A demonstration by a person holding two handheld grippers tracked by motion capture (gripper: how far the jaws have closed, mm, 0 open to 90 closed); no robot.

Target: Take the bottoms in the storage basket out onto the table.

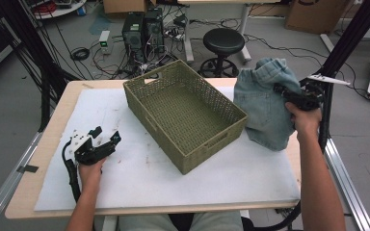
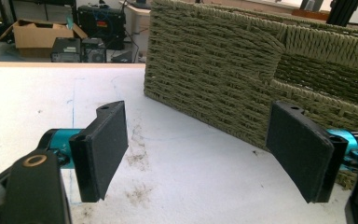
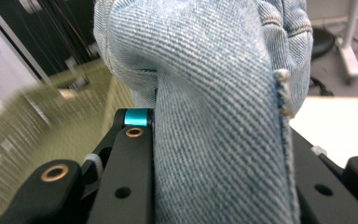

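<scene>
High view first, from the left edge across: the desk (image 1: 43, 159) has a pale wood top, and a white mat (image 1: 139, 183) covers most of it. On the left part of that mat sits the left claw (image 1: 105, 139), held in the person's left hand (image 1: 90, 173) with a black cable trailing back along the forearm. Its jaws stand wide apart with nothing between them, and they point toward the near left wall of the basket. Left gripper view agrees: the left claw (image 2: 205, 154) shows two black pads spread well apart over bare, slightly smudged mat, with the woven wall of the basket (image 2: 214, 70) just beyond them, close but not touching.

Moving to the middle, the olive-green woven basket (image 1: 149, 91) rests on the mat, set at an angle to the desk's edges. A handle slot is cut in its far wall.

Further right, the blue denim garment (image 1: 262, 110) hangs bunched in the air past the basket's right end, its lower part draping down to the mat near the desk's right edge. The right claw (image 1: 289, 96), in the person's right hand (image 1: 304, 120), is clamped on the upper right side of the denim. Right gripper view shows a thick fold of the denim garment (image 3: 214, 140) pinched between the two black jaws, with the background blurred.
</scene>
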